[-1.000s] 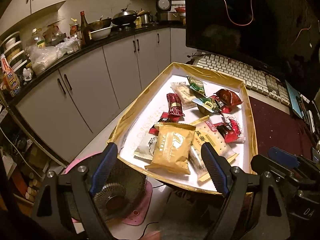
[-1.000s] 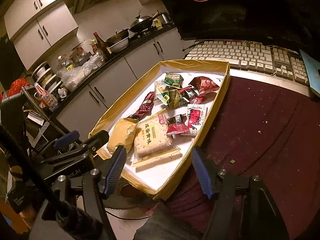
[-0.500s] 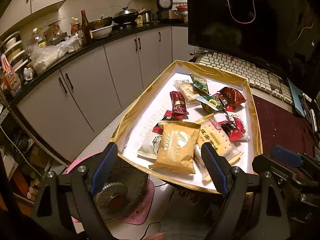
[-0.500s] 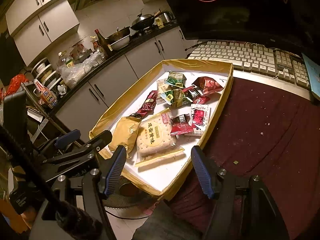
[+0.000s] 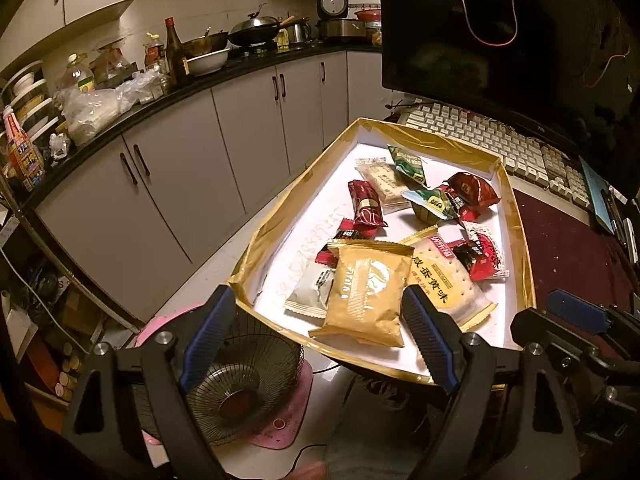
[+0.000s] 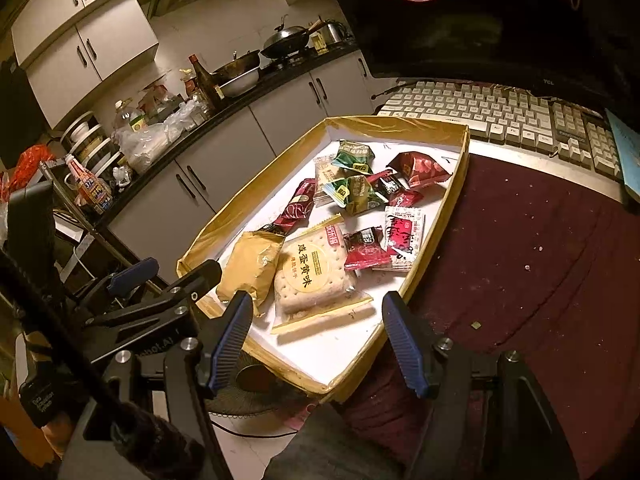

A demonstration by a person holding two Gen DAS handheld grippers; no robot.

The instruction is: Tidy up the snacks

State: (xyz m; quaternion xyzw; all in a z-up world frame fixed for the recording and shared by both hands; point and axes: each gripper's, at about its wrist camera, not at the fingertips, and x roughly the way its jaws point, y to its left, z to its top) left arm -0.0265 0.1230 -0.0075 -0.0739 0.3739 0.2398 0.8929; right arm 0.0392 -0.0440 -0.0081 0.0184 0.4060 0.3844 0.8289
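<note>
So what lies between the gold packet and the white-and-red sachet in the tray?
The large cracker pack, and a small red packet right of it; clearest in the right wrist view.

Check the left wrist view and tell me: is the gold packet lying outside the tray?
No, the gold packet lies inside the gold-rimmed tray, at its near end, partly over the big cracker pack.

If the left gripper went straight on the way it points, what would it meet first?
Probably the gold packet, which lies between the open fingers of the left gripper at the near end of the tray. Depth is unclear; it might clip the tray's near rim first.
</note>
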